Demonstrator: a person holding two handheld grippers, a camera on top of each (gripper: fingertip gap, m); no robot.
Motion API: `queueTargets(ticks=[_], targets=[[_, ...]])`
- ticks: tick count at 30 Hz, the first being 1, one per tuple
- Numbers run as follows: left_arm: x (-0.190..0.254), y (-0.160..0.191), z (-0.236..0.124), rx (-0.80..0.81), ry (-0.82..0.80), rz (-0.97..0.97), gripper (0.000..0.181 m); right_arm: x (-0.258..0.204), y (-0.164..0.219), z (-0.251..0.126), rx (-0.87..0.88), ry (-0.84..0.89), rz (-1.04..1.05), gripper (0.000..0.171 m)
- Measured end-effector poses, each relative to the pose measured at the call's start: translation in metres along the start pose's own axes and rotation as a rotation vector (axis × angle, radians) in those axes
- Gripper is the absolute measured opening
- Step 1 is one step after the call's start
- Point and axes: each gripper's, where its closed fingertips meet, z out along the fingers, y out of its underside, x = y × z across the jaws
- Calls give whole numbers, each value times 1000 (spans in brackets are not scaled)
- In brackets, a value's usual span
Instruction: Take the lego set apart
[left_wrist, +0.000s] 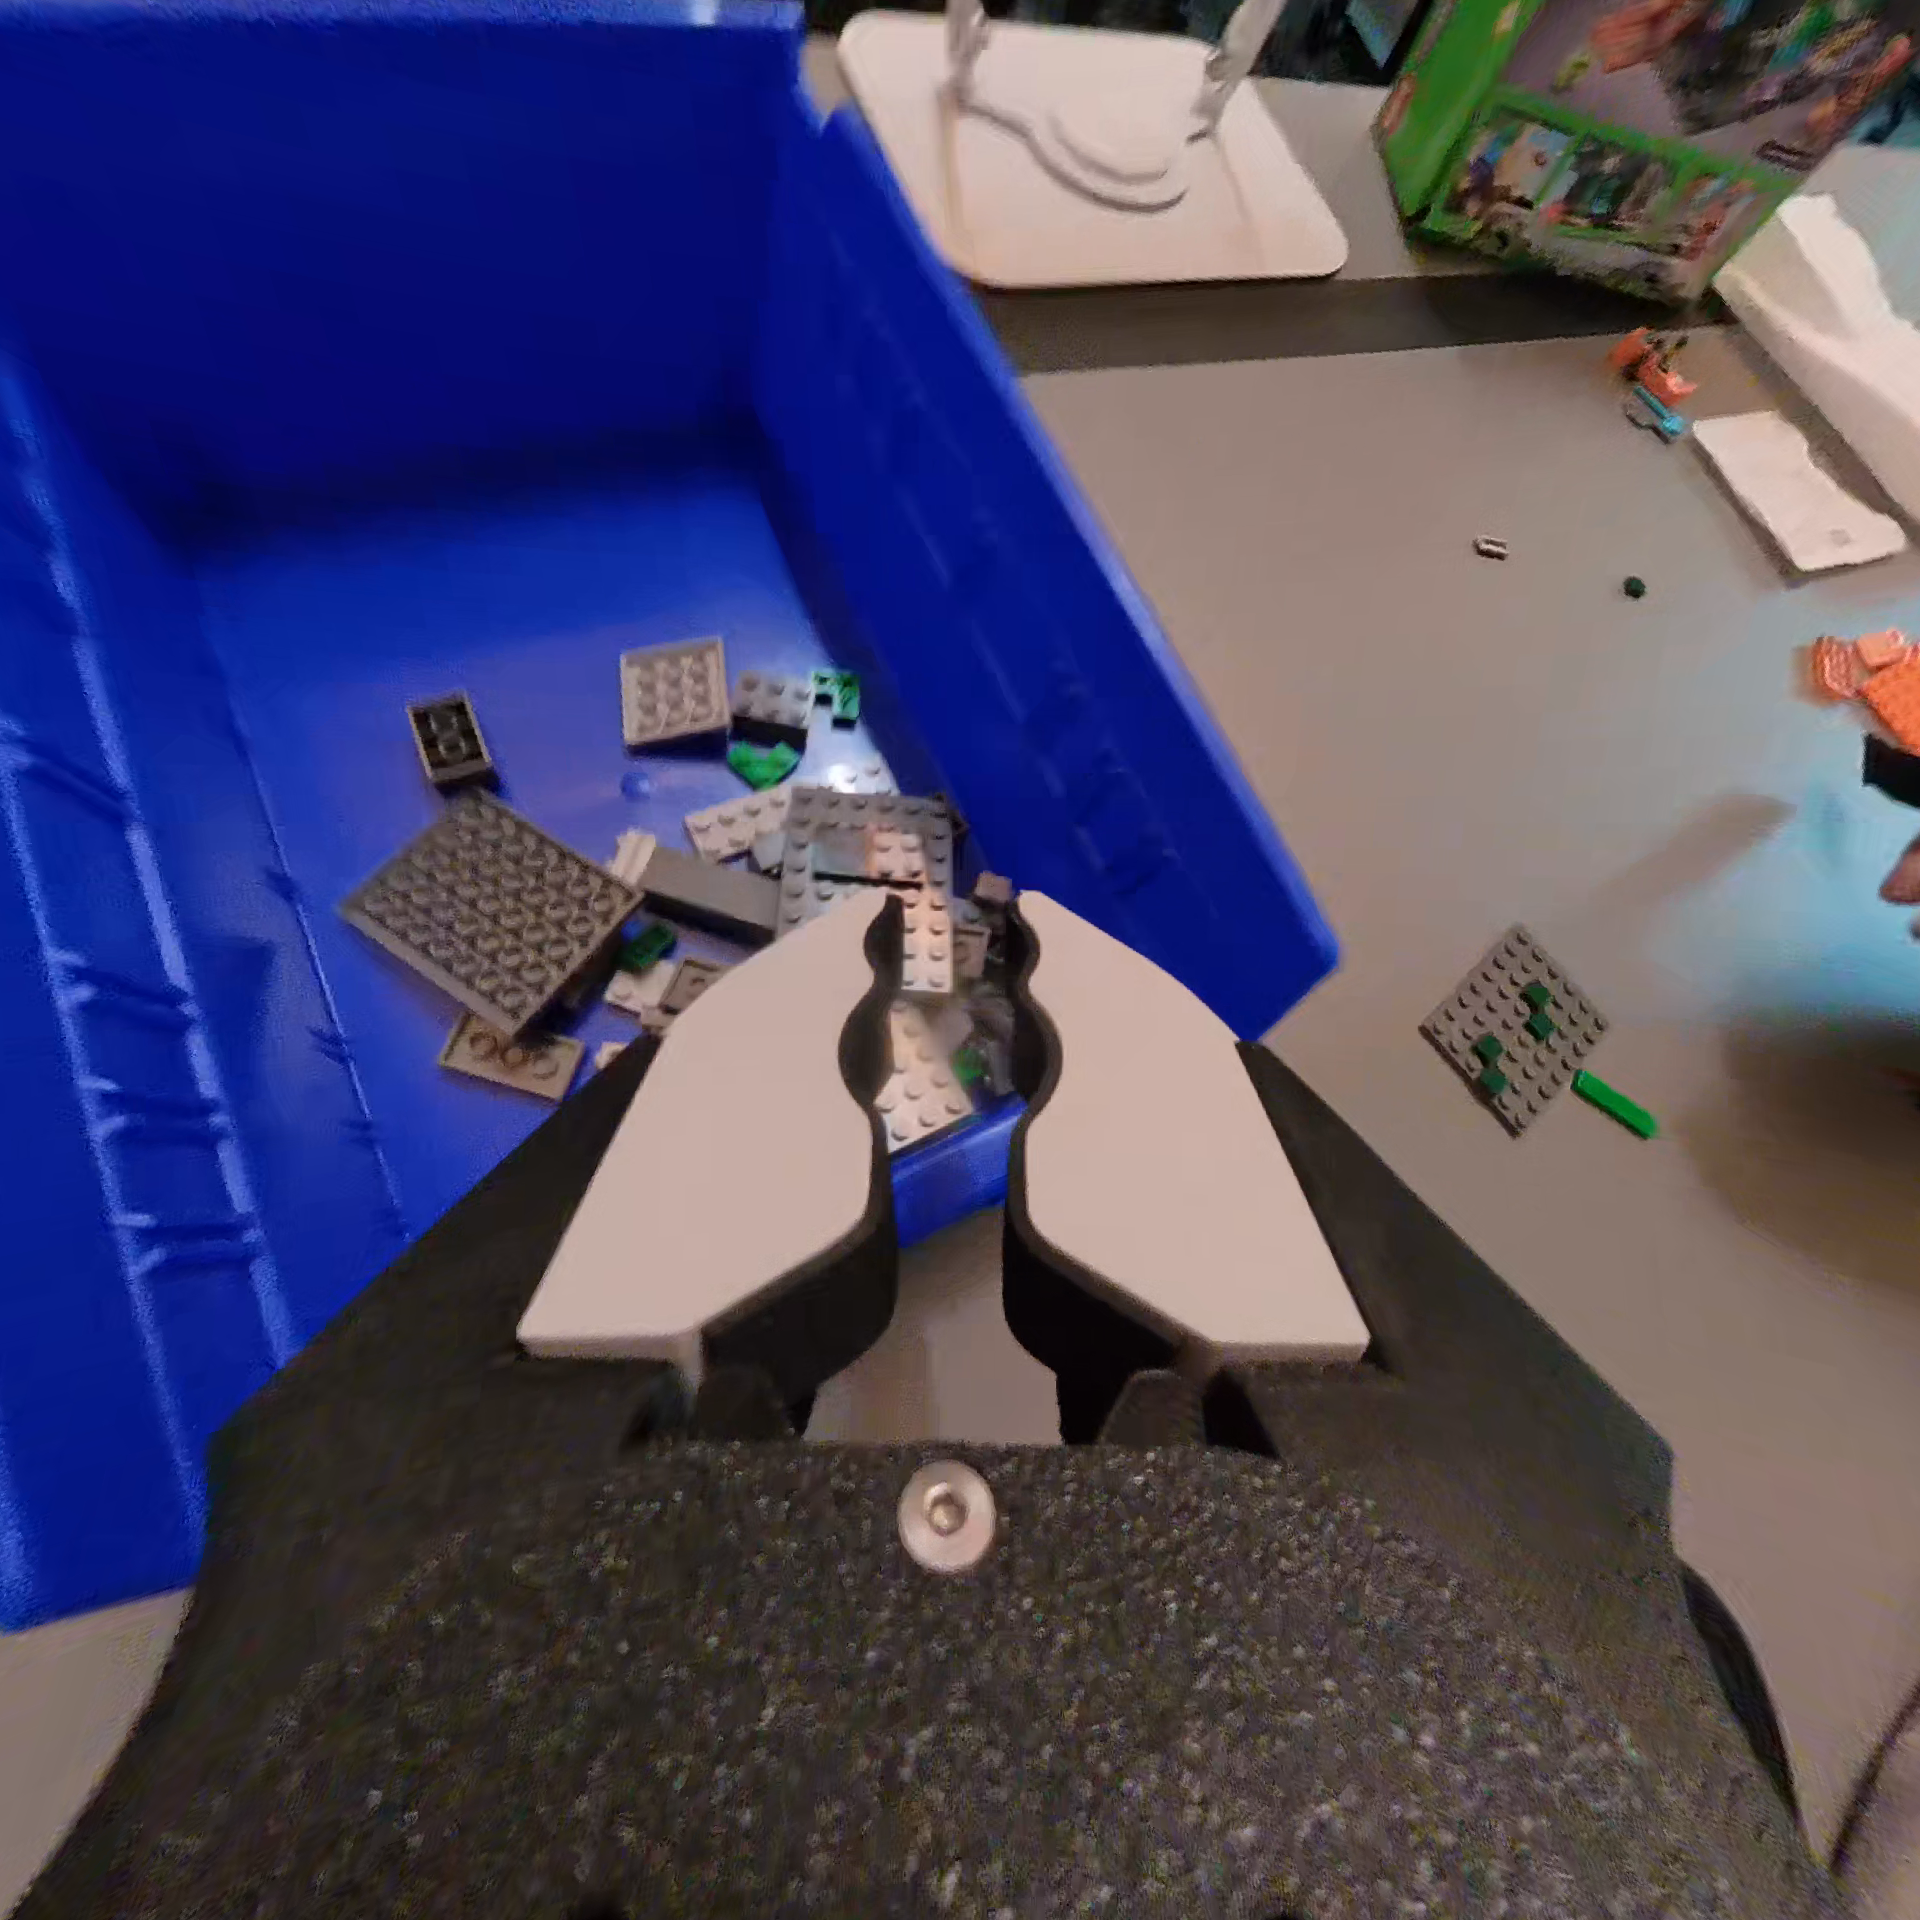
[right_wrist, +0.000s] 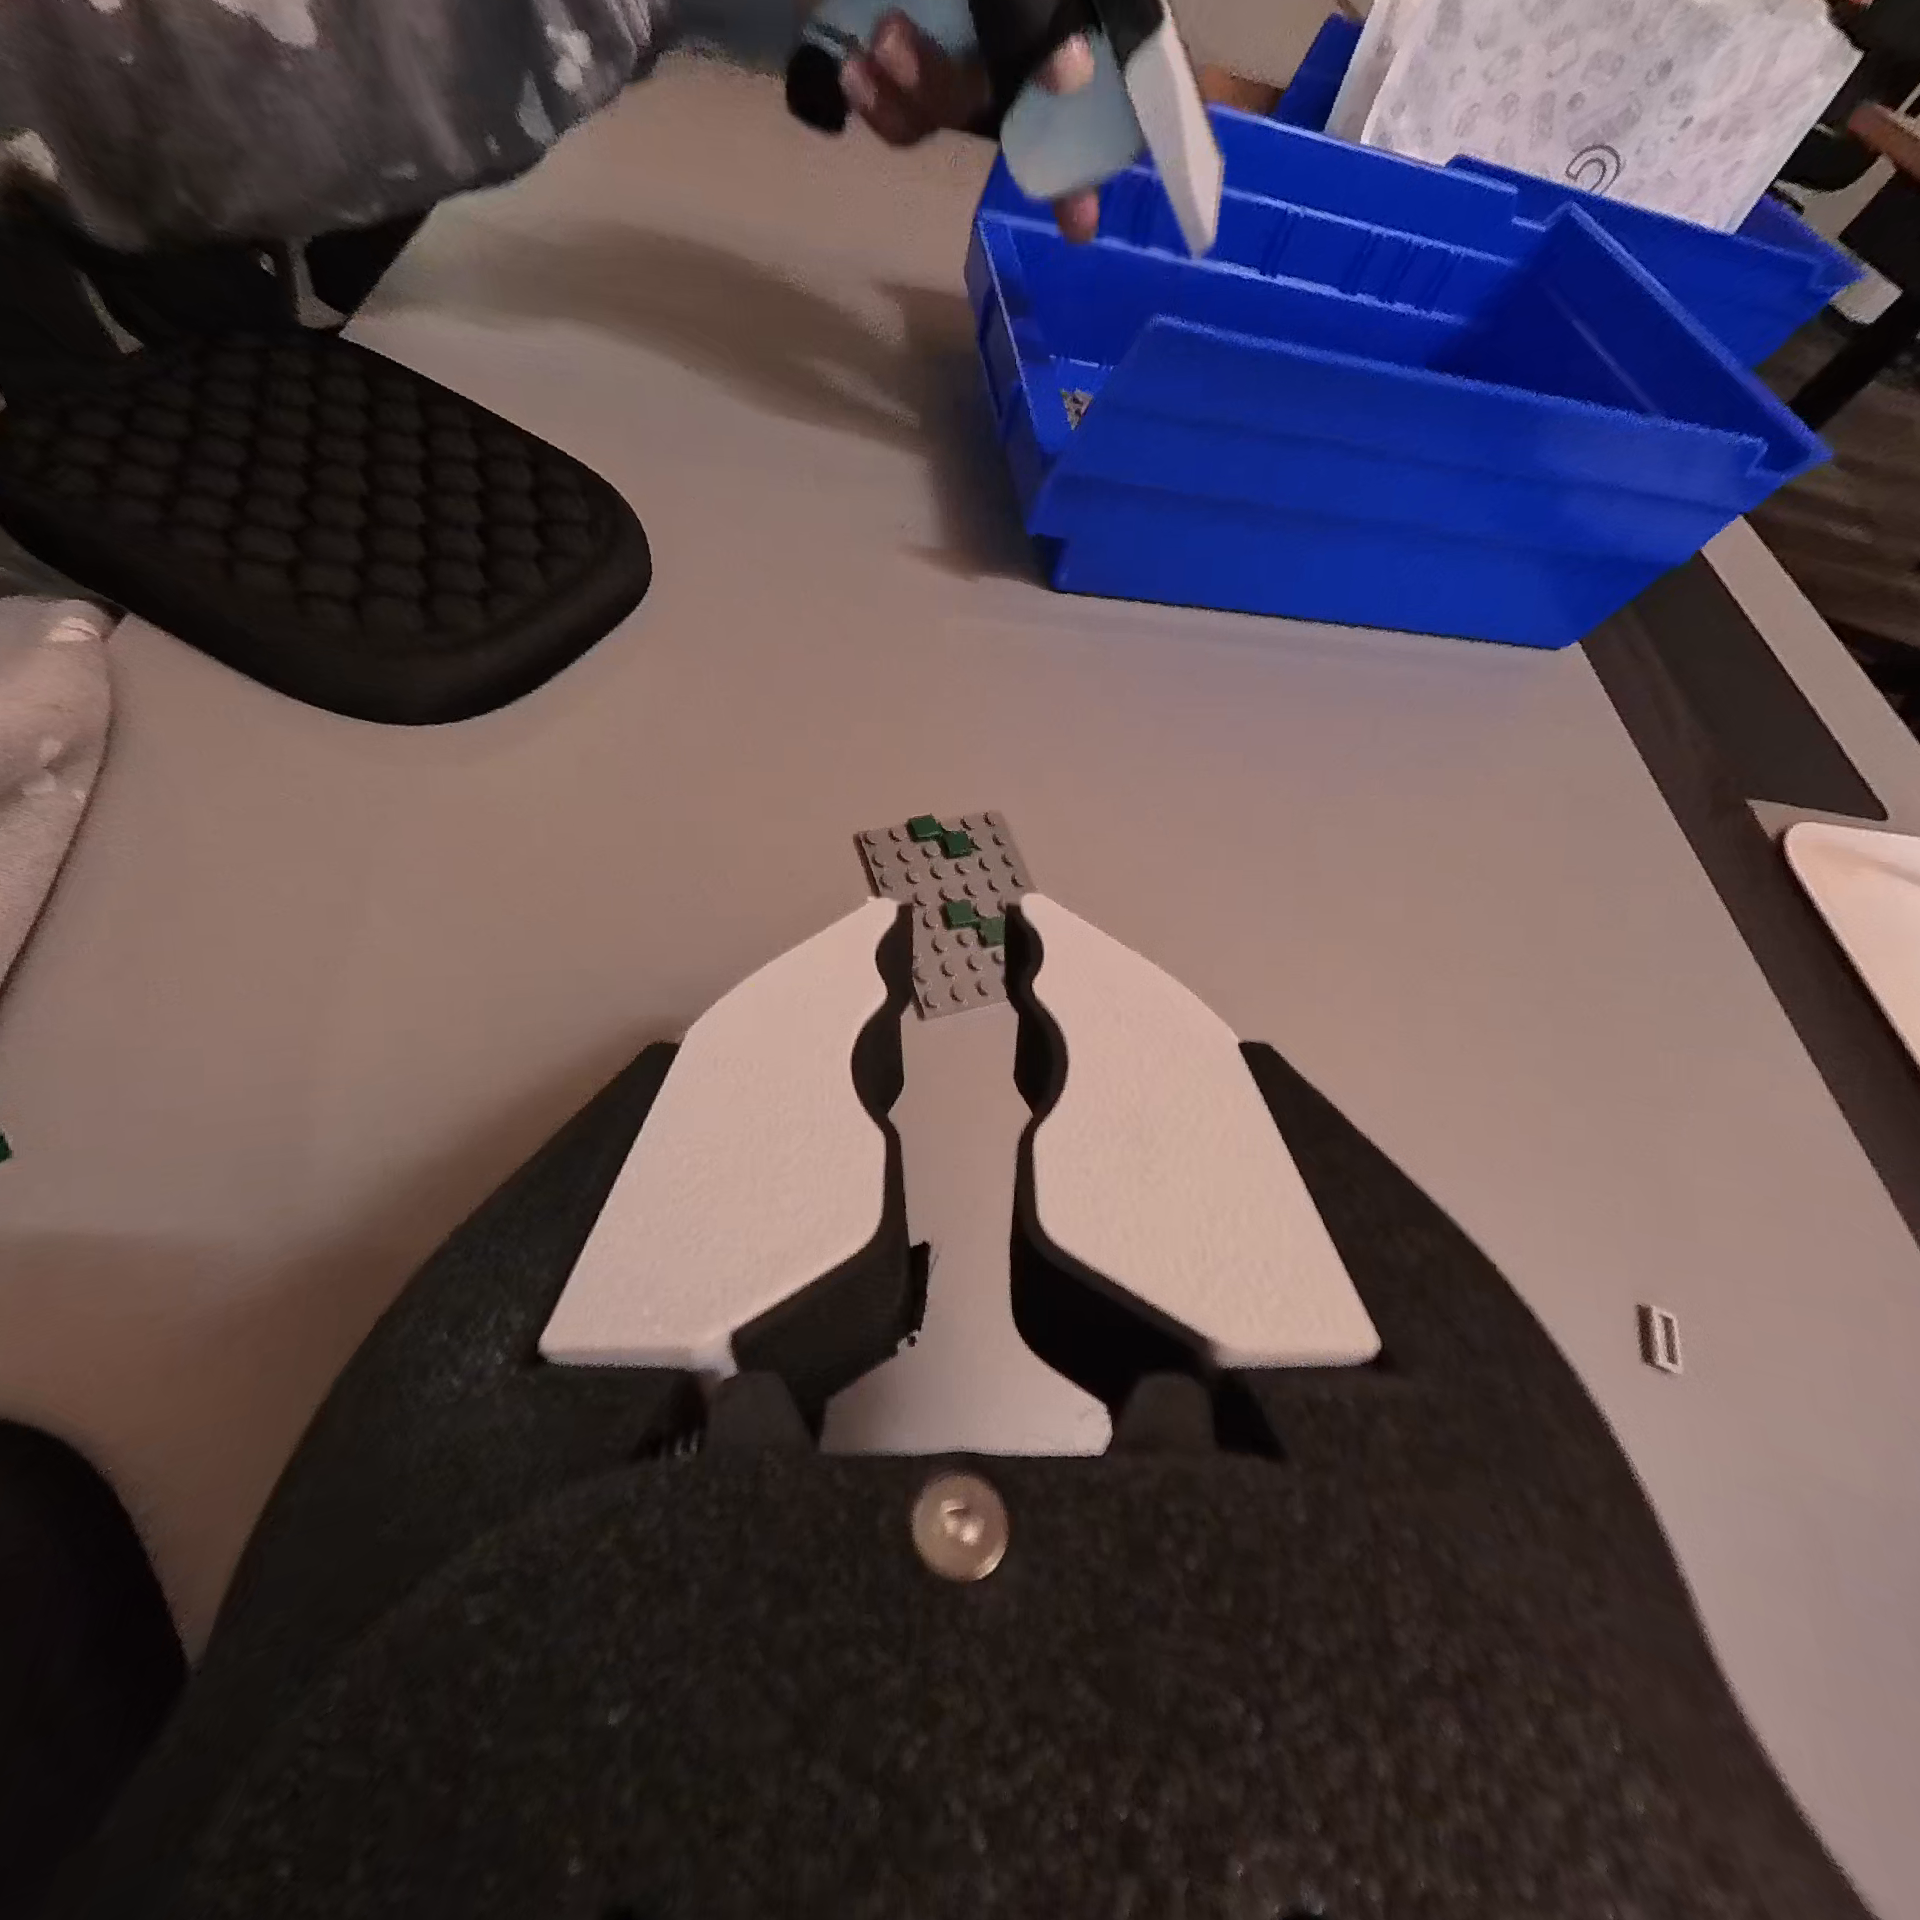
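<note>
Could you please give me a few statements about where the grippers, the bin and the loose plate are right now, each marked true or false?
1. The left gripper hangs open over the blue bin. True.
2. The right gripper is clamped on the grey plate. False: it is open, and the plate lies flat on the table.
3. The grey plate carries small green pieces. True.
4. The blue bin holds no pieces. False: grey and green pieces lie on its floor.
5. A green box stands inside the bin. False: it stands on the table beyond it.
</note>
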Motion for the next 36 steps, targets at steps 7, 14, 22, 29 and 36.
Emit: queueTargets(ticks=[7,14,22,29,36], targets=[[123,8,-13,-12,242,360,22,-8,20,12,-109,-30,26,17],[191,97,51,-283,382,611,38,-14,35,21,-190,-29,-21,17],[185,115,86,-384,338,703,54,-7,36,17,-174,-19,17,17],[188,120,82,-432,408,739,49,-3,39,16,-169,-7,45,17],[213,107,57,-295,494,969,48,-4,24,11,-88,-106,266,33]])
